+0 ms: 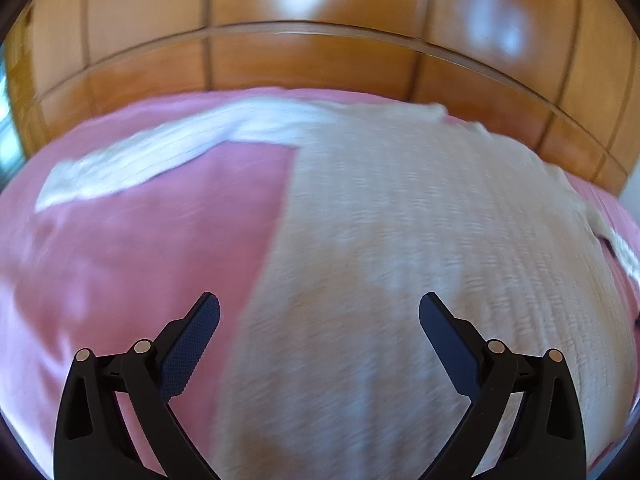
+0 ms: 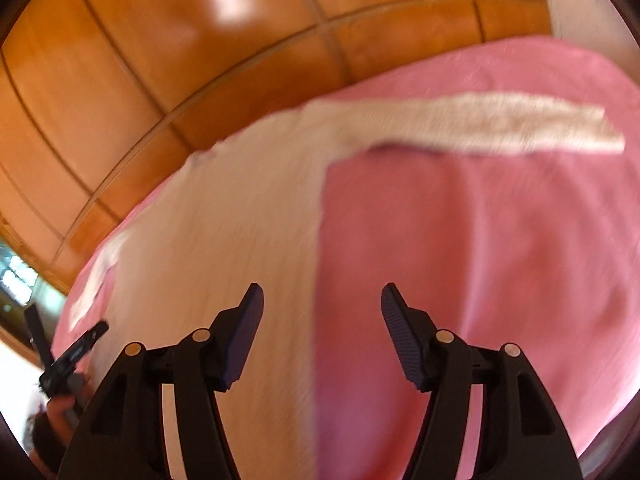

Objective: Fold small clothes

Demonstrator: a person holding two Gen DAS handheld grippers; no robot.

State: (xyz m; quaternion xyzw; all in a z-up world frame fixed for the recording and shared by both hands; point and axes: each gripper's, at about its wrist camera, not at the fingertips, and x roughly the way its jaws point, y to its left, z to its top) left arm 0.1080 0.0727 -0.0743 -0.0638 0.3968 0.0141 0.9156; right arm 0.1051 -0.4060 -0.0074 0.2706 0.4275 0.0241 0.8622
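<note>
A cream knitted sweater (image 1: 420, 240) lies spread flat on a pink bedspread (image 1: 140, 260), and everything else is best placed against it. From the left wrist view, one sleeve (image 1: 132, 164) stretches out to the left from the shoulder, resting on the pink cloth, while the body of the garment fills the middle and right of the picture. The left gripper (image 1: 319, 308) hovers over the sweater's lower left edge, its jaws spread wide with nothing between them; one finger is over the bedspread, the other over the knit. Beyond the sweater's far edge stands a glossy wooden panelled wardrobe (image 1: 320, 60). From the right wrist view, the sweater (image 2: 240, 220) takes the left half of the bed, its other sleeve (image 2: 500, 124) reaching right across the bedspread (image 2: 500, 260). The right gripper (image 2: 322, 296) hangs above the sweater's straight side edge, jaws apart and empty, not touching the cloth. Both views are blurred by motion. At the lower left of the right view, the other gripper's dark fingers (image 2: 76, 352) show beside the sweater.
</note>
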